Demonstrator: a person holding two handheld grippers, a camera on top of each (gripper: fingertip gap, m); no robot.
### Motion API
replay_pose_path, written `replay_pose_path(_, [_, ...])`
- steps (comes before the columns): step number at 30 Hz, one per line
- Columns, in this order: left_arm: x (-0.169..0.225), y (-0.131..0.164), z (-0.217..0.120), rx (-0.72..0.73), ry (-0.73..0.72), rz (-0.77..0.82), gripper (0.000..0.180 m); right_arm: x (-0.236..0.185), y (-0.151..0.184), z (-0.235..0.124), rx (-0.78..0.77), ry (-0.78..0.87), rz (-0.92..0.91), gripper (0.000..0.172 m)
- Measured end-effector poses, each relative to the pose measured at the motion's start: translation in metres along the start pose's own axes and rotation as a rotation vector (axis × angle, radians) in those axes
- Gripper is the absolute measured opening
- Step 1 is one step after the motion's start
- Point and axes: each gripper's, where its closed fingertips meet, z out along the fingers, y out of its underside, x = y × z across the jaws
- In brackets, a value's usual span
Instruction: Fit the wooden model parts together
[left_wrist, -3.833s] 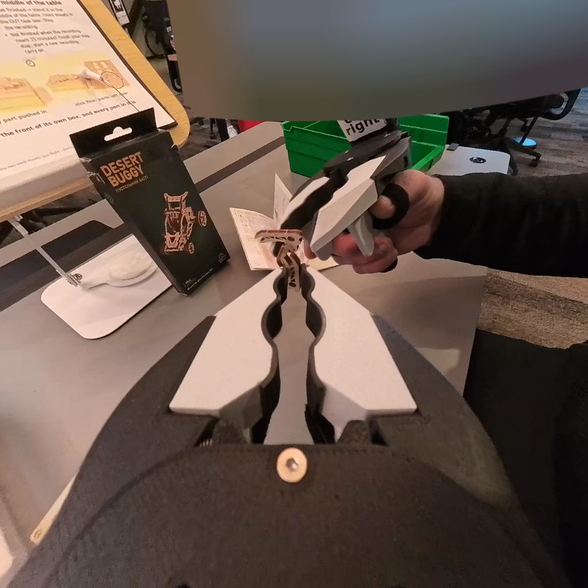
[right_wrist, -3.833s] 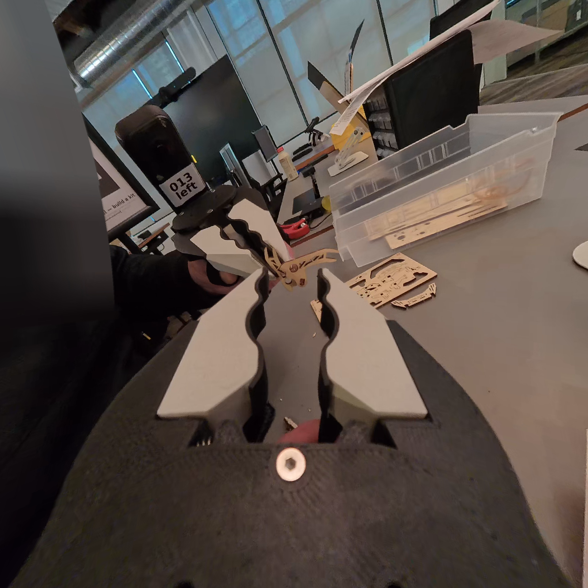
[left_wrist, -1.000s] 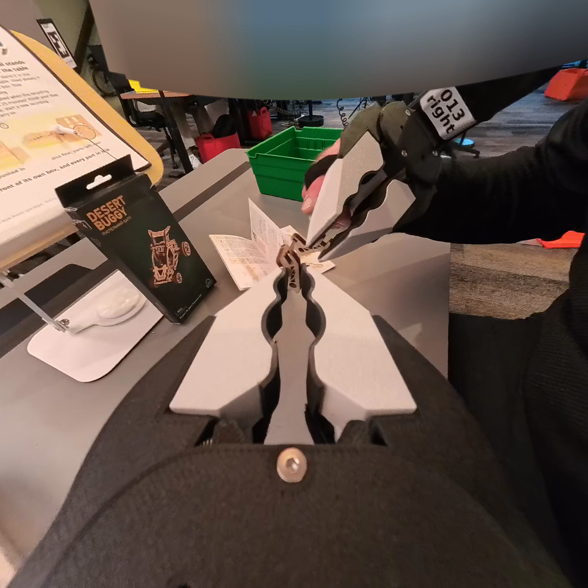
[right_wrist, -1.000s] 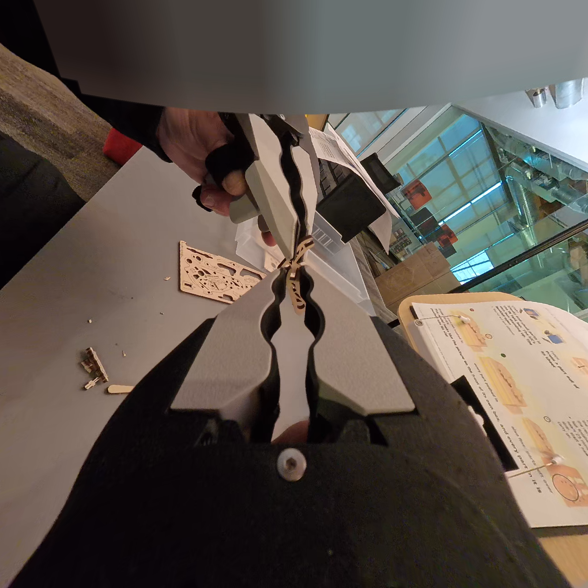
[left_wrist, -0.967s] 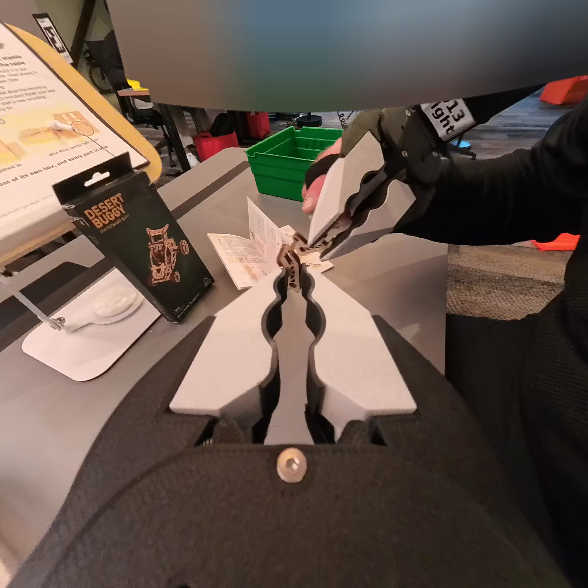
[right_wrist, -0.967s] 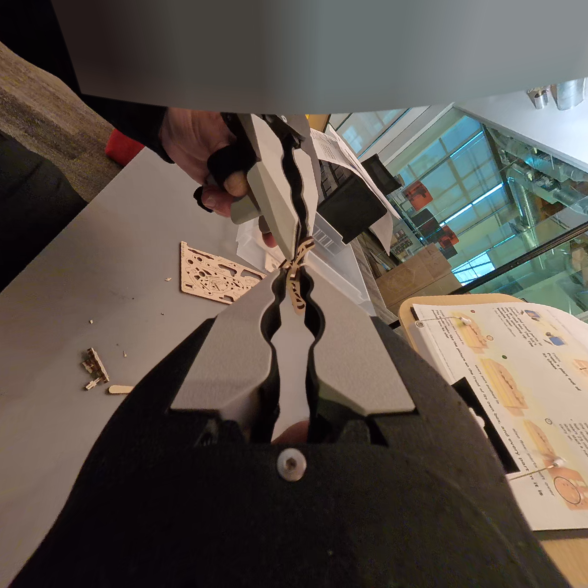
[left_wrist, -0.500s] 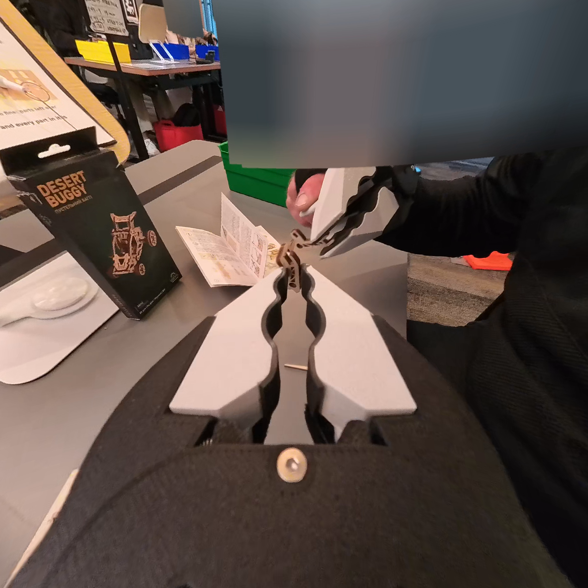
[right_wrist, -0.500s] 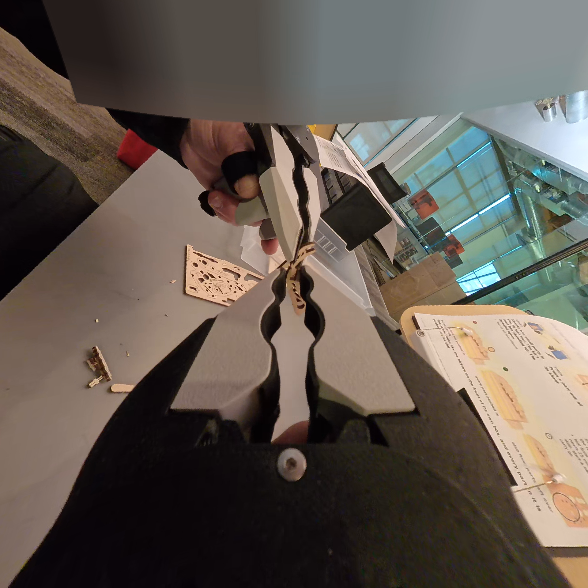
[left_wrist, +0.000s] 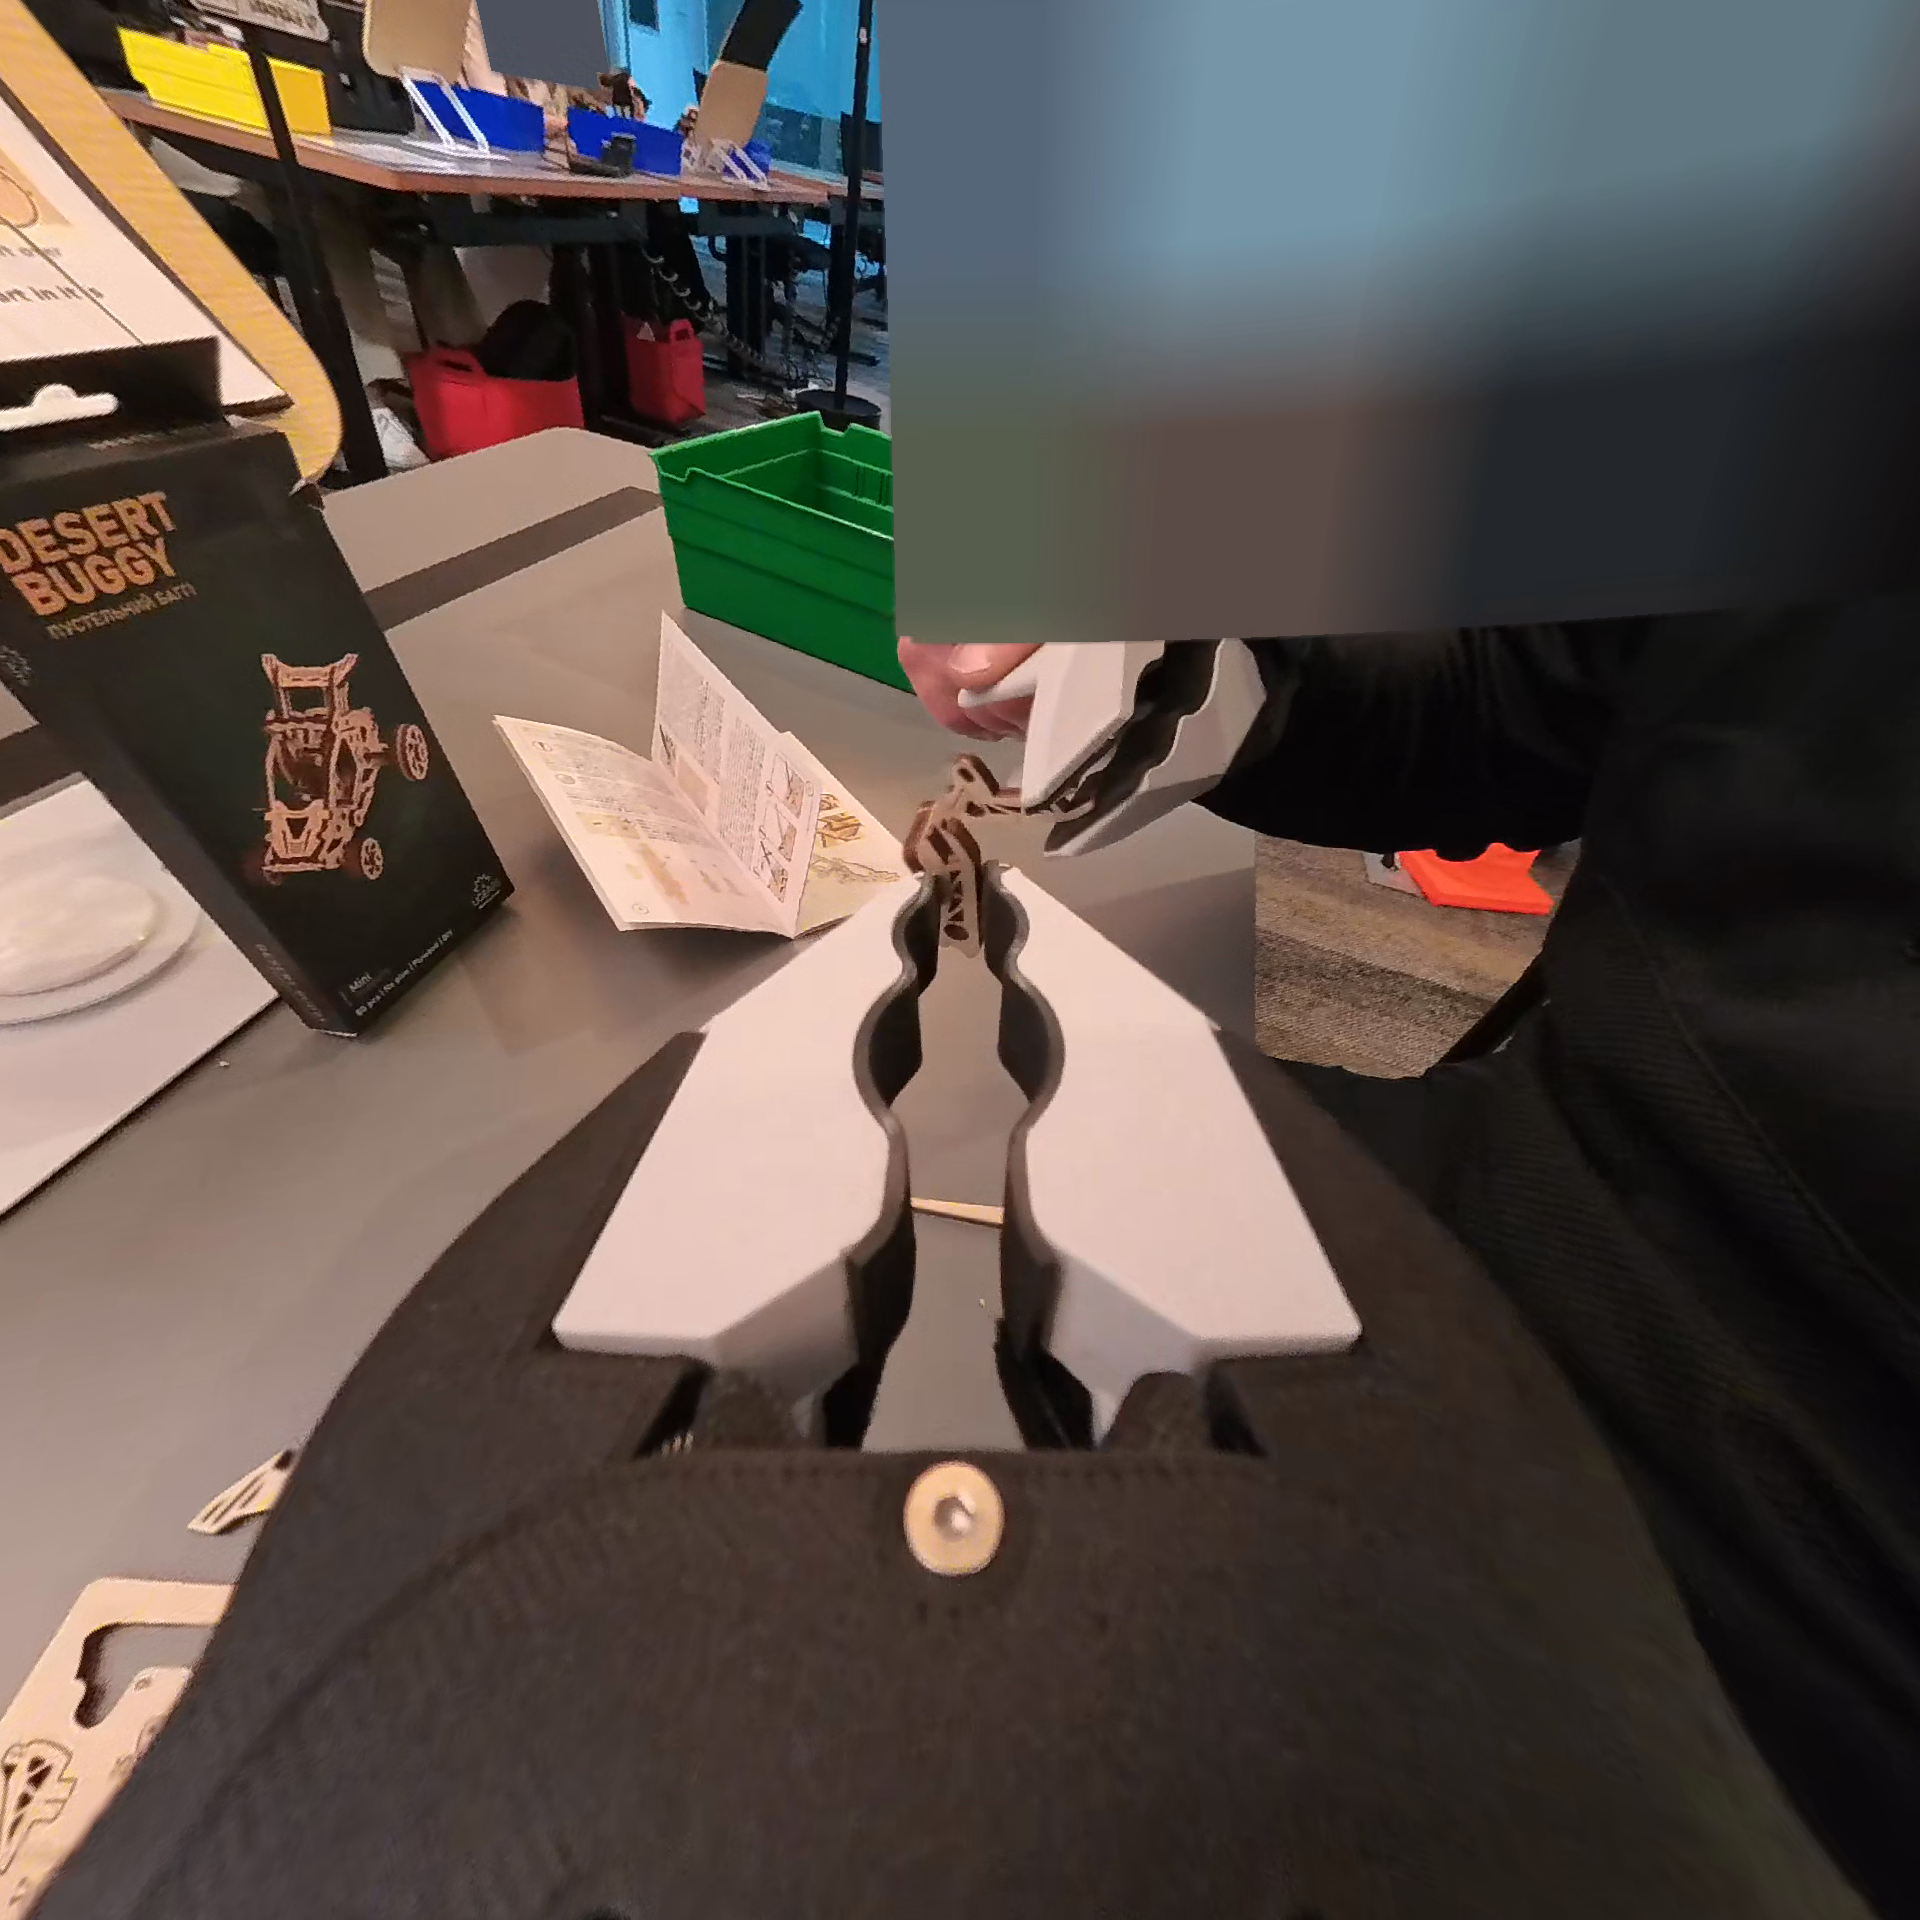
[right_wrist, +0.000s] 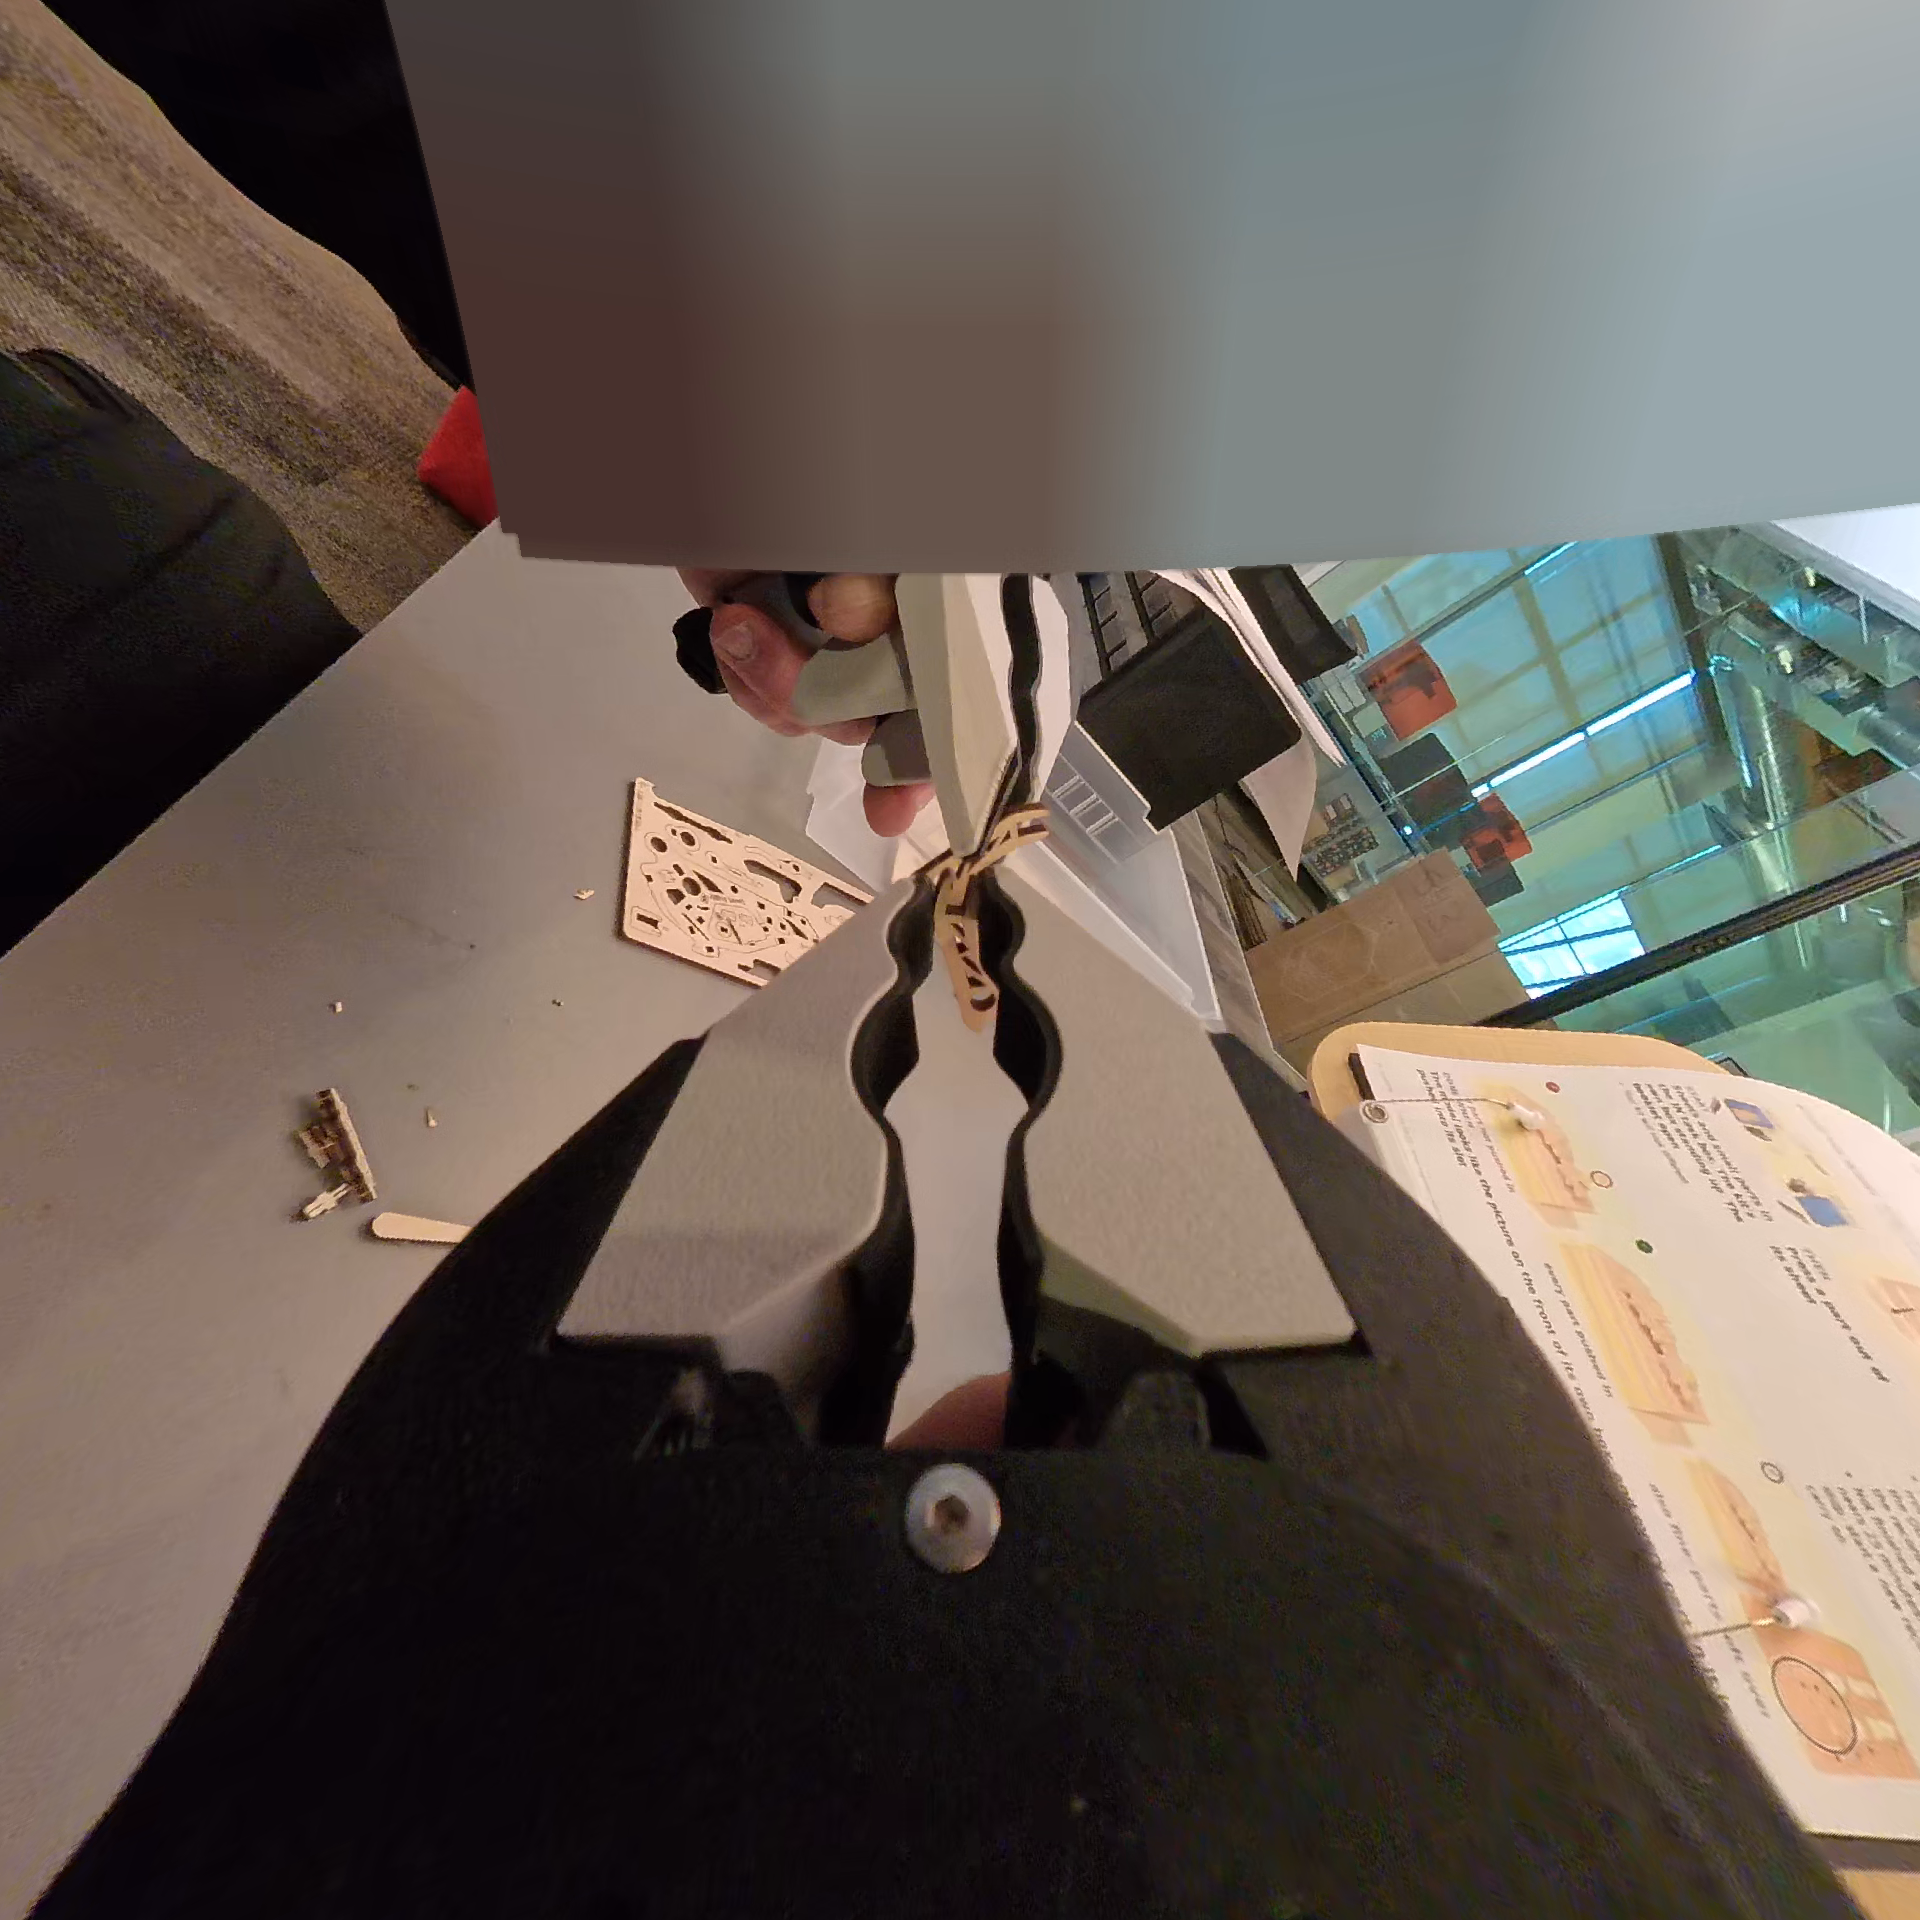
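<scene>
Wooden model parts (left_wrist: 951, 847) meet in the air above the grey bench (left_wrist: 540, 1049), two thin fretwork strips crossed at the tips of both tongs, and the joint itself is too small and blurred to read. The left tongs (left_wrist: 954, 902) are nearly closed, pressing on one strip; the right tongs (right_wrist: 961, 914) are likewise pinched on the other (right_wrist: 968, 961). Blur patches cover the upper part of both views and cut off the holding hands. Below the parts the bench is bare, with the near edge and carpet just beyond. An open instruction booklet (left_wrist: 686, 821) and a black kit box (left_wrist: 239, 717) lie nearby, a green bin (left_wrist: 779, 520) farther back. A punched wooden sheet (right_wrist: 717, 899), offcuts (right_wrist: 338, 1148) and a stick (right_wrist: 416, 1228) lie scattered well apart.
</scene>
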Motion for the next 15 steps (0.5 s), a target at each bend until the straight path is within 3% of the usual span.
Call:
replay_pose_path(10, [0.001,0.0,-0.001,0.02,0.036,-0.043,0.006,-0.001,-0.001,-0.001,0.009,-0.019,-0.016,0.006])
replay_pose_path(12, [0.0,-0.001,-0.002,0.02,0.025,-0.035,0.006,0.005,-0.005,-0.004,0.052,-0.017,0.071,0.006])
replay_pose_path(15, [0.0,0.0,0.0,-0.003,0.001,0.003,0.006,0.019,-0.011,-0.012,0.149,-0.035,0.345,0.006])
